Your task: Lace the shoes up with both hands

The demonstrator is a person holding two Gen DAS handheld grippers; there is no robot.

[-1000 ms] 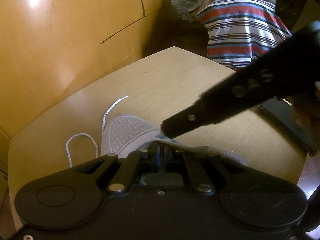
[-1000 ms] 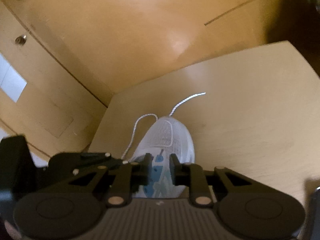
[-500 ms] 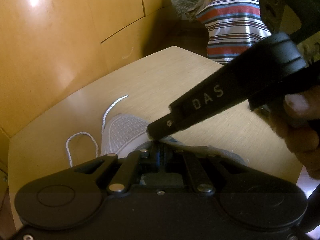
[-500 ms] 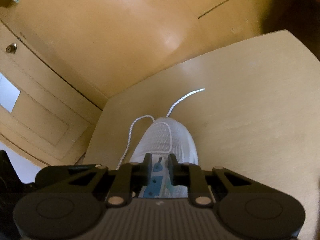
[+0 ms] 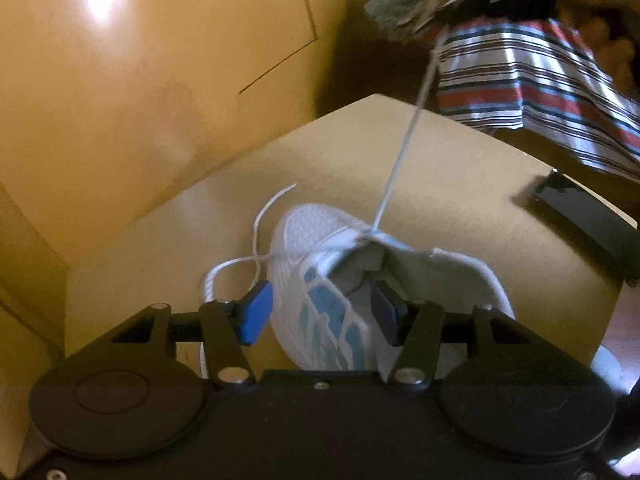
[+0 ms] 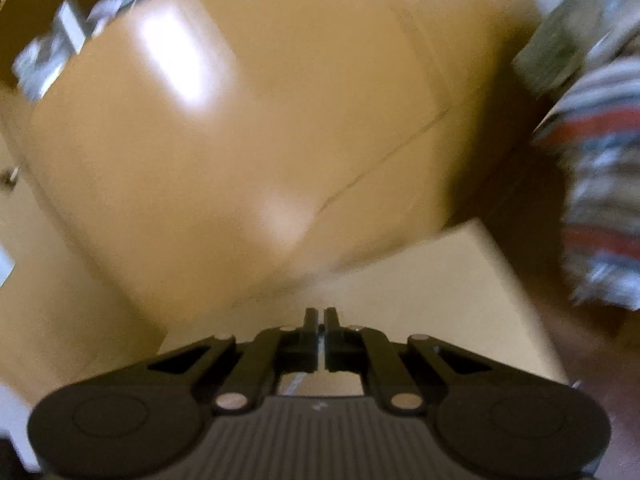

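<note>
White shoe [image 5: 320, 264] on table [image 5: 460, 160], lace [image 5: 404, 148] drawn taut.
Left gripper [image 5: 320, 308] jaws opening, straddling shoe untouched; right gripper [image 6: 320, 320] closed, pinching lace.

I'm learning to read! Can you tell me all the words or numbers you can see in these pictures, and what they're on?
There are none to read.
The shoe shows only blue patches, no letters.
The dark flat thing at the table edge bears no visible writing.
A small pale mark on the right gripper body is too tiny to read.
The right wrist view is blurred.
</note>
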